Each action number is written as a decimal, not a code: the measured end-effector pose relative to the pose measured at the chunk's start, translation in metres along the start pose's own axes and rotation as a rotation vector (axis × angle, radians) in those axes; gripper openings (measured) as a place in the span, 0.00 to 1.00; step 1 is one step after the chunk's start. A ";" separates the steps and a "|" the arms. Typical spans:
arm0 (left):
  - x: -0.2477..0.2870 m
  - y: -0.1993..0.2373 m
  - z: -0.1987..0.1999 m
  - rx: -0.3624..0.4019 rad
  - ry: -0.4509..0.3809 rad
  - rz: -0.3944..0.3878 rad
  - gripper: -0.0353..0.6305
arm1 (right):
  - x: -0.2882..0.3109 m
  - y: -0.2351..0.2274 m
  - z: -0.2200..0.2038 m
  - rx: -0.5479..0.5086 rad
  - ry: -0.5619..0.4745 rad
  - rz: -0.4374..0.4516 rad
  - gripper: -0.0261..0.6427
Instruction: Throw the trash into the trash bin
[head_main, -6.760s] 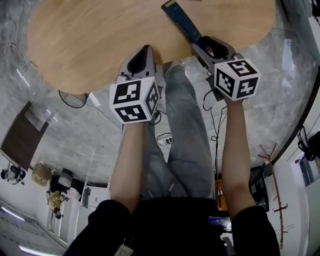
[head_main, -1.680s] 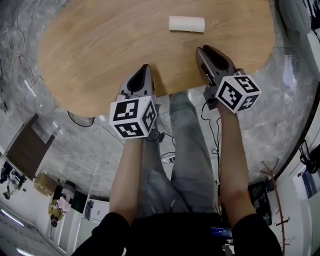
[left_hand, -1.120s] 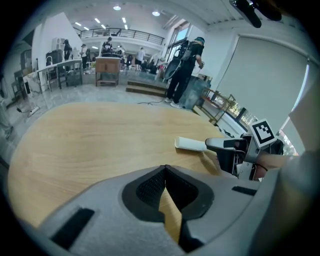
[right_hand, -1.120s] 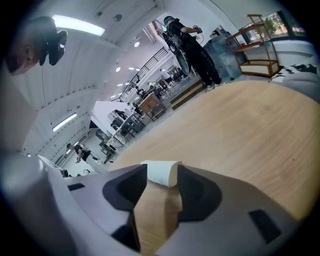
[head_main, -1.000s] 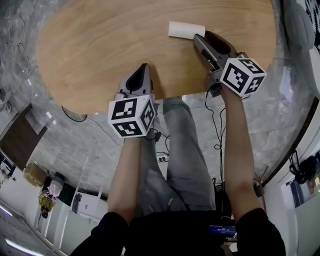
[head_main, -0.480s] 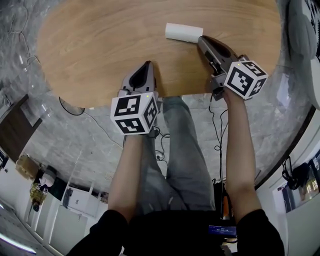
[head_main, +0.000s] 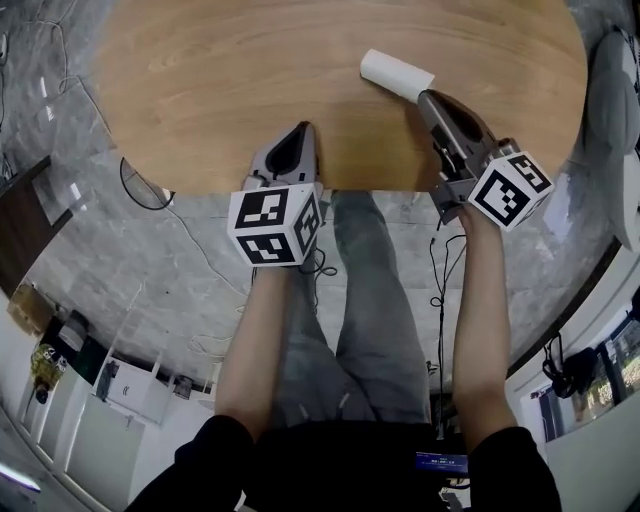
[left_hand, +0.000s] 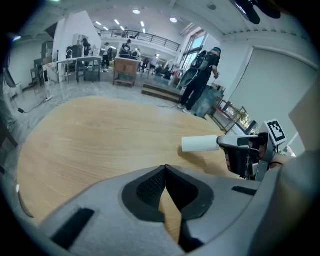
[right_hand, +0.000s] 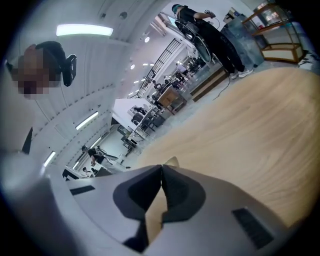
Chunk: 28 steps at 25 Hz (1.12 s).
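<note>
Right tongs (head_main: 423, 95) clenched on one end of the white paper roll (head_main: 396, 74) — left tongs (head_main: 300, 129) pressed together, empty

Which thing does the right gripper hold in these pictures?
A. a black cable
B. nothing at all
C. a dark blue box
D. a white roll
D: the right gripper, whose jaws have just been closing, pinches one end of the white roll above the wooden table; the left gripper is shut with nothing in it.
</note>
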<state>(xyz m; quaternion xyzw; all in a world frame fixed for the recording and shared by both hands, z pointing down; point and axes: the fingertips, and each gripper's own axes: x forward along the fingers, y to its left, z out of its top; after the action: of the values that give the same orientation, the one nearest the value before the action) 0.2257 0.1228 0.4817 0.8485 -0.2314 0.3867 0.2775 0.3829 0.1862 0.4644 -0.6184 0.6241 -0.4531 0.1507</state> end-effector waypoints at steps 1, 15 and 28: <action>-0.004 0.008 0.000 -0.007 -0.003 0.004 0.06 | 0.005 0.007 -0.001 -0.008 0.005 0.003 0.06; -0.081 0.137 -0.008 -0.133 -0.094 0.128 0.06 | 0.091 0.122 -0.039 -0.094 0.094 0.124 0.06; -0.182 0.278 -0.054 -0.343 -0.209 0.346 0.06 | 0.202 0.247 -0.114 -0.207 0.289 0.299 0.06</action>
<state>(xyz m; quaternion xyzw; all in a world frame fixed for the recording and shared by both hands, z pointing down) -0.0799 -0.0153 0.4493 0.7723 -0.4625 0.2936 0.3217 0.1028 0.0026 0.4157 -0.4599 0.7670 -0.4433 0.0609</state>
